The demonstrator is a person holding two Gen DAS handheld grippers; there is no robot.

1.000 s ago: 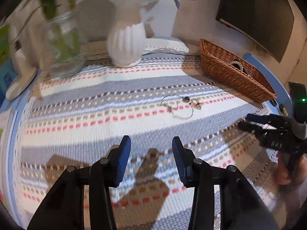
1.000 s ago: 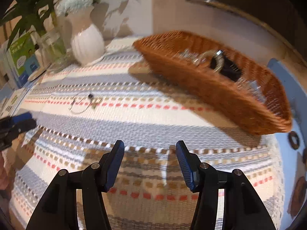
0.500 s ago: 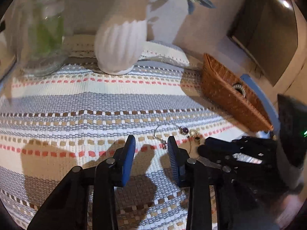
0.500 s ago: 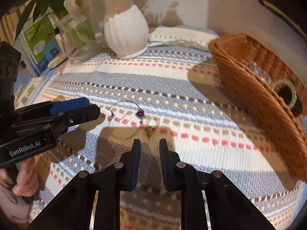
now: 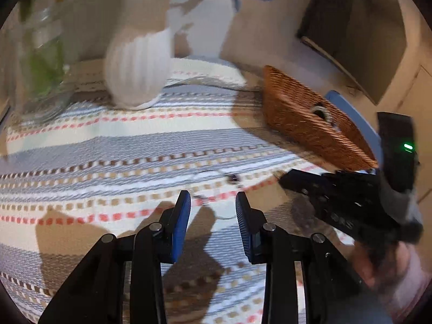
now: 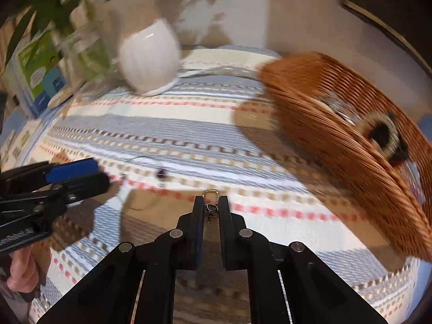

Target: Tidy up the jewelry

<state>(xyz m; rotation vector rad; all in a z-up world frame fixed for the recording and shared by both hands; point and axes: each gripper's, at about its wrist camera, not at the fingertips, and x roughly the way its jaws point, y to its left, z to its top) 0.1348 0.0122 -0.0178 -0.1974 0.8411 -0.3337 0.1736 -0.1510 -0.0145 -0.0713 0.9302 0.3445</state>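
Two grippers are over a striped cloth (image 6: 189, 118) on the table. At the far left stands a glass jar (image 5: 40, 62) with green stems in it. Next to it stands a white vase (image 6: 148, 56) with flowers.

The left gripper (image 5: 212, 201) hangs low over the cloth with its two blue pads (image 5: 180, 224) spread apart. A thin silver bracelet (image 5: 216, 189) with a dark purple bead (image 6: 161, 172) lies flat on the cloth, right at the tips of this gripper. Part of its thin loop shows in the gap between the pads. It is too blurry to tell if the pads touch it.

To the right of that, the right gripper (image 6: 211, 202) has its fingers squeezed close together. They pinch a small gold earring (image 6: 211, 198). The gold loop sticks out past the fingertips, and a little piece hangs down between them. The earring is near the bracelet, on its right.

Farther right sits a brown wicker basket (image 6: 324, 113). A round bangle (image 6: 383, 132) and some shiny bits lie inside it. The basket is well apart from the earring.
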